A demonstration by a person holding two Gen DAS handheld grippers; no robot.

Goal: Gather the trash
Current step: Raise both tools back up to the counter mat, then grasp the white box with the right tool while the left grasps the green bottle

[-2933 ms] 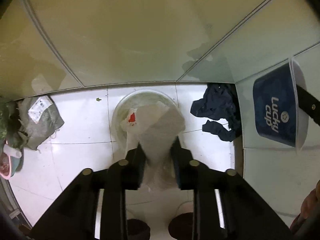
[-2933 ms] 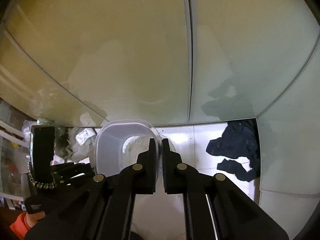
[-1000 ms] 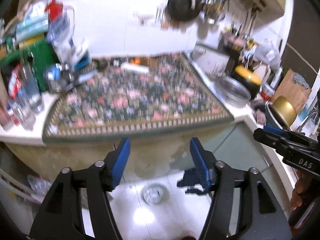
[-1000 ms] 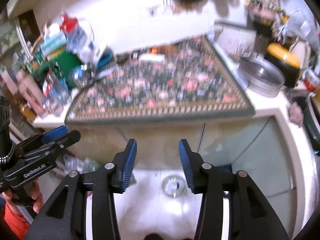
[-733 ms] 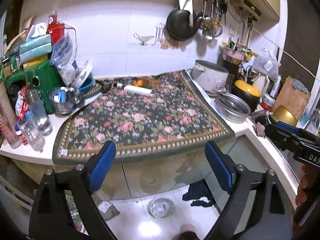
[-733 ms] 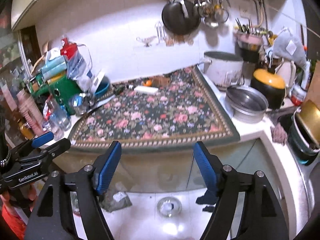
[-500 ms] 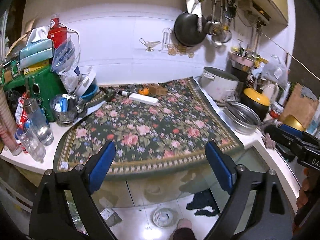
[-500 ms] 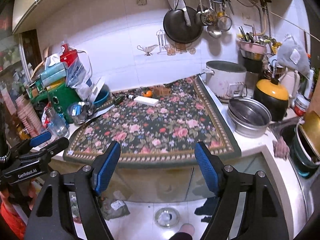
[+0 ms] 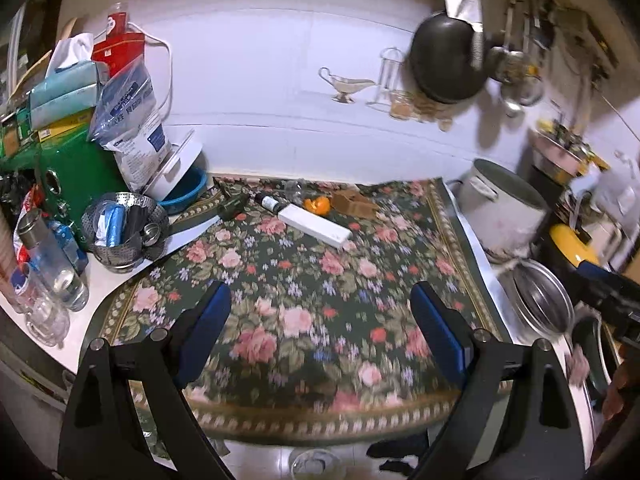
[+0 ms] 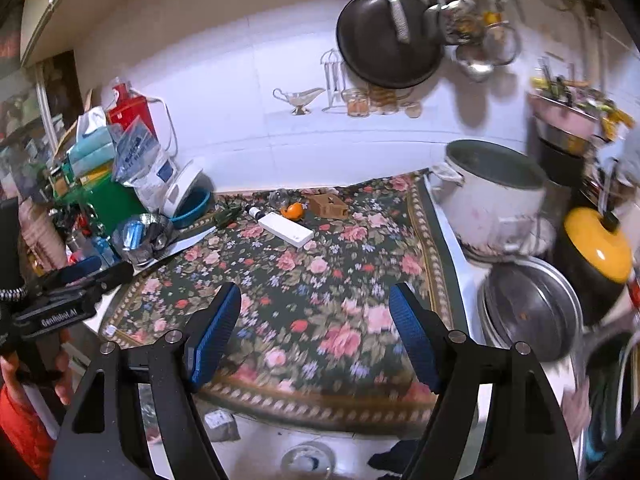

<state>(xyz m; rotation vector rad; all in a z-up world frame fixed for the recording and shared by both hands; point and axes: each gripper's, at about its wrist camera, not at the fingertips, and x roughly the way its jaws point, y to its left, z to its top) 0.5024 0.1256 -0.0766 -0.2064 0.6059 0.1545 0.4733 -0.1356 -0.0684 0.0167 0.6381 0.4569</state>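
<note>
Both grippers are open and empty, held above the near edge of a flowered mat [image 9: 312,280] on a kitchen counter. My left gripper [image 9: 320,332] and my right gripper [image 10: 316,328] point at the mat's far side. There lie a white flat box [image 9: 314,226], an orange peel [image 9: 317,205], a brown cardboard piece [image 9: 356,202], a small dark bottle [image 9: 267,201] and a clear crumpled wrapper [image 9: 295,189]. The same items show in the right wrist view: box [image 10: 285,229], peel [image 10: 293,209], cardboard [image 10: 329,204]. A clear bowl [image 10: 307,462] sits on the floor below.
Left of the mat stand a steel strainer basket [image 9: 124,230], bottles [image 9: 52,264], a green box [image 9: 76,172] and bags. A white pot [image 10: 492,204], a steel basin [image 10: 528,312] and a yellow-lidded cooker [image 10: 596,248] stand right. A black pan [image 10: 388,40] hangs on the wall.
Both grippers let go of a tissue and a container at the floor bowl, opened wide, and rose up to counter height. Over the last half second they moved closer over the mat.
</note>
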